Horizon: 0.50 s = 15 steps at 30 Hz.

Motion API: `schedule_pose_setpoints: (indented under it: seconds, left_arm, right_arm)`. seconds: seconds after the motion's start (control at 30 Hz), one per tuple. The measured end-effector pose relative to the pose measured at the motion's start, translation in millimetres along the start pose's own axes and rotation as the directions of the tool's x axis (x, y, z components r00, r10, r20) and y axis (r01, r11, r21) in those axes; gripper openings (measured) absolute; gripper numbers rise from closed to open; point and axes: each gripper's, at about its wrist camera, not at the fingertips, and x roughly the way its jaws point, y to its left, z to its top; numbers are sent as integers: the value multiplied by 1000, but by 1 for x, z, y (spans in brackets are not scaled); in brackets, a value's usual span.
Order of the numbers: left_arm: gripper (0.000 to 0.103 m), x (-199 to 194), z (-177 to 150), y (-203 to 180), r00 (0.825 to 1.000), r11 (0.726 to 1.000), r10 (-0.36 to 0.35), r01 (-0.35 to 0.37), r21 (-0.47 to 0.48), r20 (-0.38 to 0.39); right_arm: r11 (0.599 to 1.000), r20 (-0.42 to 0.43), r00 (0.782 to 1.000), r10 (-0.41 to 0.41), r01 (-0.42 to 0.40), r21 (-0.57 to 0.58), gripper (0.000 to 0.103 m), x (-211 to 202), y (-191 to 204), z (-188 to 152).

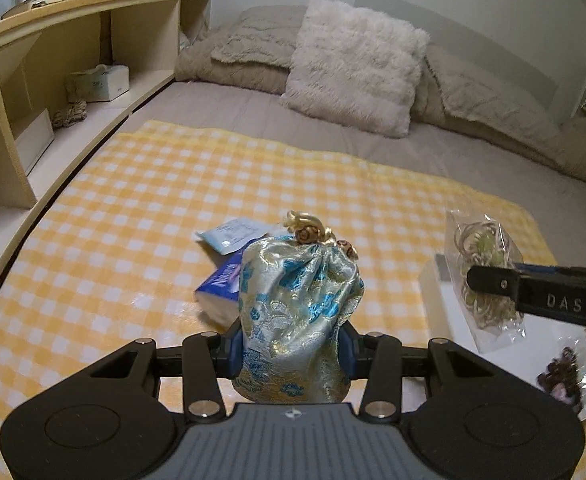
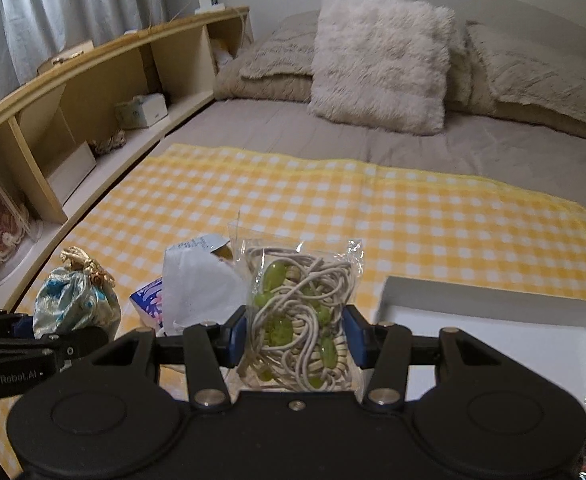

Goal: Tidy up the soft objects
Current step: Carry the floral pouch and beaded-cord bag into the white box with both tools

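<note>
Here, left gripper [image 1: 291, 350] clamps brocade pouch [image 1: 299, 312] | right gripper [image 2: 295, 338] clamps cord packet [image 2: 299, 312] | white tray [image 2: 489, 316] clearest right.

Pouch [image 1: 297, 312] in left tool [image 1: 291, 350], tissue pack [image 1: 219, 284] behind; tray [image 2: 493, 320] right.

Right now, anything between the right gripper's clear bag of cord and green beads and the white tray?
Nothing visible. The right gripper holds the clear plastic bag of cord and green beads near the shallow white tray's left edge; the tray floor beside it looks bare.
</note>
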Motion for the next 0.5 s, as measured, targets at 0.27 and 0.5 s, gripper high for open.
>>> schedule_pose_setpoints:
  seconds: [0.27, 0.5]
  left_arm:
    - [46, -12, 4, -35, 997, 999, -43, 42, 21, 58]
    - [46, -18, 4, -68, 990, 994, -105, 101, 40, 92]
  right_arm:
    - [999, 55, 998, -20, 19, 33, 50, -39, -26, -8]
    - [997, 91, 995, -49, 44, 57, 50, -67, -52, -15]
